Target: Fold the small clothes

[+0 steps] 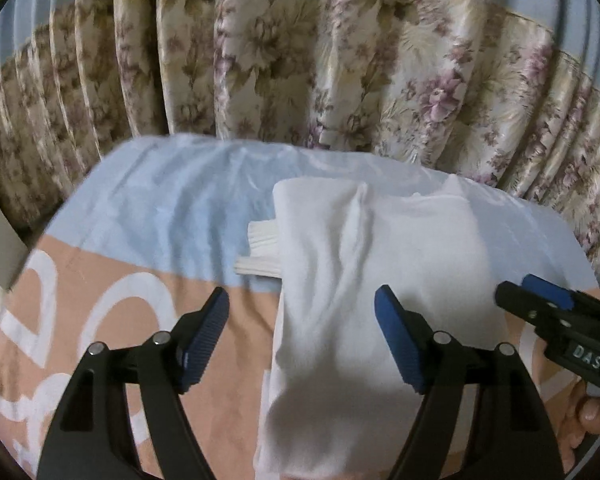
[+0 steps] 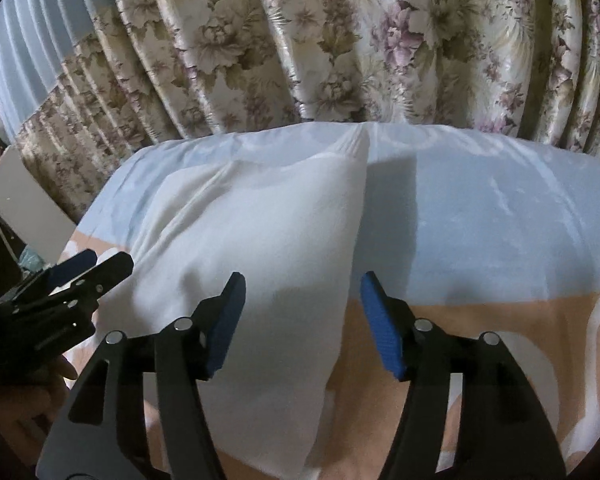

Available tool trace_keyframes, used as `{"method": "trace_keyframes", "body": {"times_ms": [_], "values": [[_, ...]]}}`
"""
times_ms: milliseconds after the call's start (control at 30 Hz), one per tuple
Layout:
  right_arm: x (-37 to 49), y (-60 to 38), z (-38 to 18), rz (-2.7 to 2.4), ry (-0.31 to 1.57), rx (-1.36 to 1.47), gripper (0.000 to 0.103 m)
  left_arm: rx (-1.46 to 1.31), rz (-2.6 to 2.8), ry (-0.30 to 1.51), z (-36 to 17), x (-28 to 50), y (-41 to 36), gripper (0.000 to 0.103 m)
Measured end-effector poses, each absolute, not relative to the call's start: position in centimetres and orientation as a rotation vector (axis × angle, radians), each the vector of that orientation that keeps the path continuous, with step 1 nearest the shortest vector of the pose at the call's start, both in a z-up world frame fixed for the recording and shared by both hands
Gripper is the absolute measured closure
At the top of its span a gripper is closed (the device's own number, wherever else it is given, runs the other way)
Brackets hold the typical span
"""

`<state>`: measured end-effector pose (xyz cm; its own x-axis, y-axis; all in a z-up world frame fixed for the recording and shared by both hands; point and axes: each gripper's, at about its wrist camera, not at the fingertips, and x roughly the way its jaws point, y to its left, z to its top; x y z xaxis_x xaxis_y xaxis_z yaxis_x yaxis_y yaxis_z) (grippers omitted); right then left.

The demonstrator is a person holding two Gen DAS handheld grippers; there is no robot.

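White, soft knit cloth, a small folded garment, lies as a long rounded rectangle on a bed sheet of pale blue and peach printed with white looping shapes. In the left wrist view, going left to right: peach sheet at lower left, then a ribbed white hem peeping from the garment's left edge at centre, then the garment itself, creased down its middle, filling the centre and lower centre. The left tool hangs over its near end, black arms and ridged blue pads spread apart, released, nothing between them pressed. At the right edge the right tool enters, with fingertips of a hand below it.

In the right wrist view the left tool shows at the left edge, the garment left of centre, and the right tool low at centre, jaws parted and released above the garment's right edge. Pleated satin floral curtains fill the top.
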<state>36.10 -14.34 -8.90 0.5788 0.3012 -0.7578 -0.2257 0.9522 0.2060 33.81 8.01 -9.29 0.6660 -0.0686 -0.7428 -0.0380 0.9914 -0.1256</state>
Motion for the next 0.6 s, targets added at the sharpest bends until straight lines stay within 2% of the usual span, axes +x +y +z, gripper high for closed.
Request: {"method": "trace_keyframes", "body": {"times_ms": [133, 200, 367, 433, 600], "values": [[36.8, -14.8, -9.5, 0.285, 0.9, 0.106, 0.031, -0.159, -0.056, 0.852, -10.1, 34.7, 8.2, 0.021], [36.9, -14.9, -9.7, 0.276, 0.892, 0.101, 0.021, -0.12, -0.06, 0.862, -10.7, 35.1, 7.7, 0.021], [37.4, -15.2, -10.1, 0.261, 0.885, 0.113, 0.019, -0.08, -0.055, 0.954, -13.5, 36.3, 7.3, 0.019], [37.6, -15.1, -10.3, 0.265, 0.89, 0.11, 0.019, -0.079, -0.058, 0.937, -14.1, 36.2, 7.4, 0.016], [37.8, -15.1, -10.5, 0.275, 0.895, 0.102, 0.018, -0.065, -0.074, 0.912, -14.4, 35.9, 7.4, 0.015]]}}
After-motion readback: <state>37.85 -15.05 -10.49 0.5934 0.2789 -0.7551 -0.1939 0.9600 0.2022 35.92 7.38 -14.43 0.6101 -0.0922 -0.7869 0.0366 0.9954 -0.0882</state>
